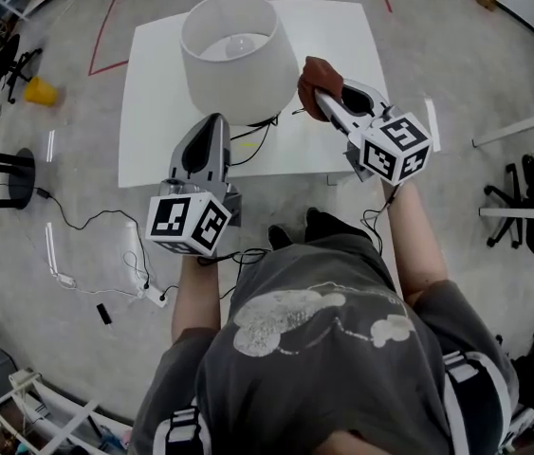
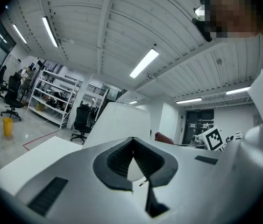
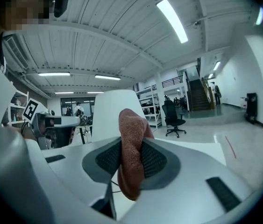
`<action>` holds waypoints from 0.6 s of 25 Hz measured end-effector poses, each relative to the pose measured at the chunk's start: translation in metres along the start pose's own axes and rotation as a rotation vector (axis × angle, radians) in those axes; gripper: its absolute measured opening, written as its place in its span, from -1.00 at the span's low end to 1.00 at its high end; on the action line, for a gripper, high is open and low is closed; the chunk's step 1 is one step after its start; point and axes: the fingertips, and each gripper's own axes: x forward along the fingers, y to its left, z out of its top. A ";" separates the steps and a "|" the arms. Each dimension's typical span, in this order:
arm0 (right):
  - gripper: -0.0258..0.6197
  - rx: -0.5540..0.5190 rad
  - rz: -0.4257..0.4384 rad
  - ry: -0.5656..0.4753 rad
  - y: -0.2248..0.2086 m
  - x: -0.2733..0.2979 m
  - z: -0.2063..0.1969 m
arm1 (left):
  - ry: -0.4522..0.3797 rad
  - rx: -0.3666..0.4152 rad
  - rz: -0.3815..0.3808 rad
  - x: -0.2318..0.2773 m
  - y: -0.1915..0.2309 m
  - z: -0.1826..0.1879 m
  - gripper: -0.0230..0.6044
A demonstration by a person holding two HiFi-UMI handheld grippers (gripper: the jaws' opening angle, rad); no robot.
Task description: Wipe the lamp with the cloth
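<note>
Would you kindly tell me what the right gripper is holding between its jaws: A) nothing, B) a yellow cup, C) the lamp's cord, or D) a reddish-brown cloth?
D: the right gripper view shows the right gripper with its jaws shut on the reddish-brown cloth.

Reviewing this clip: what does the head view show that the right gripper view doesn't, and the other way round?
Head view only: the lampshade open top seen from above, the black cord trailing from the lamp, and the white table outline. Right gripper view only: the brown cloth clamped between the right gripper ribbed pads, plus a staircase behind. Both: lampshade, cloth, and the left gripper.
</note>
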 end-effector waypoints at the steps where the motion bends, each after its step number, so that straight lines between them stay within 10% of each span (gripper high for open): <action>1: -0.62 -0.011 0.014 -0.020 0.003 -0.001 0.011 | -0.011 0.005 0.000 0.001 -0.003 0.004 -0.90; 15: -0.62 -0.195 0.235 -0.150 0.054 0.012 0.093 | -0.026 0.073 0.075 0.008 -0.033 0.022 -0.90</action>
